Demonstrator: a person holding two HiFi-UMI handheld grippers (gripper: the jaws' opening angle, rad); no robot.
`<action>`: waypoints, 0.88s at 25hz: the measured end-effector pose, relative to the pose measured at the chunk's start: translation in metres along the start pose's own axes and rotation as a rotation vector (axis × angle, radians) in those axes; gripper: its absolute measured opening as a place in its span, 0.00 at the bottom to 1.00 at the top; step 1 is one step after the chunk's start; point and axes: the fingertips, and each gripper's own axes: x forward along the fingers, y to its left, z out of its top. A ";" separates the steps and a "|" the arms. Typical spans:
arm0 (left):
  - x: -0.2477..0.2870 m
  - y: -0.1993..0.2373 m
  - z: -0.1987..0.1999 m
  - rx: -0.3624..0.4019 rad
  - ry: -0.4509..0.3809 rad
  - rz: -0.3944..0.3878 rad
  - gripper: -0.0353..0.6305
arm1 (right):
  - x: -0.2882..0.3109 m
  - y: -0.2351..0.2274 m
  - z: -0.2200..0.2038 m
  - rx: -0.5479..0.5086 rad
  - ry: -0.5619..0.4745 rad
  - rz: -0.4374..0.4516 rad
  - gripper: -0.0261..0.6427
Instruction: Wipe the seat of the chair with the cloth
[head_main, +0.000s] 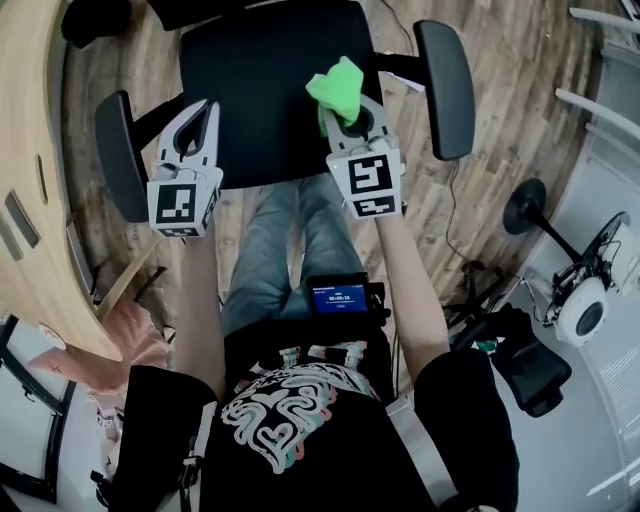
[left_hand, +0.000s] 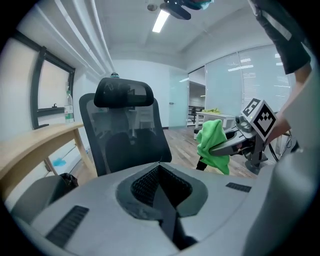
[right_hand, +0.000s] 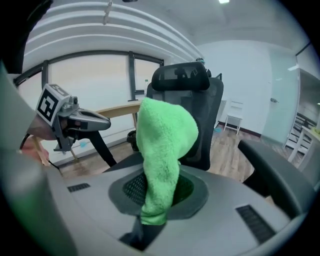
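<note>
A black office chair stands in front of me, its seat (head_main: 255, 85) flat and bare between two armrests. The bright green cloth (head_main: 338, 90) hangs bunched from my right gripper (head_main: 356, 112), which is shut on it above the seat's front right part. In the right gripper view the cloth (right_hand: 162, 155) fills the jaws and hides their tips. My left gripper (head_main: 193, 125) hovers over the seat's front left edge, its jaws closed with nothing between them. From the left gripper view I see the chair's backrest (left_hand: 125, 135) and the cloth (left_hand: 214, 145) held off to the right.
The chair's armrests (head_main: 445, 85) (head_main: 118, 150) flank the seat. A curved wooden desk (head_main: 30, 180) runs along the left. A second black chair (head_main: 530, 365) and a fan-like stand (head_main: 585, 310) sit on the floor at right. My legs are under the seat's front edge.
</note>
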 end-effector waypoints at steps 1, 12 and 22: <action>-0.006 0.002 0.006 -0.002 -0.007 0.009 0.05 | -0.005 0.002 0.007 -0.003 -0.008 0.005 0.13; -0.076 0.008 0.078 0.051 -0.093 0.045 0.05 | -0.075 0.014 0.073 -0.025 -0.095 -0.001 0.13; -0.115 0.022 0.135 0.081 -0.162 0.142 0.05 | -0.121 -0.017 0.116 -0.040 -0.176 -0.039 0.13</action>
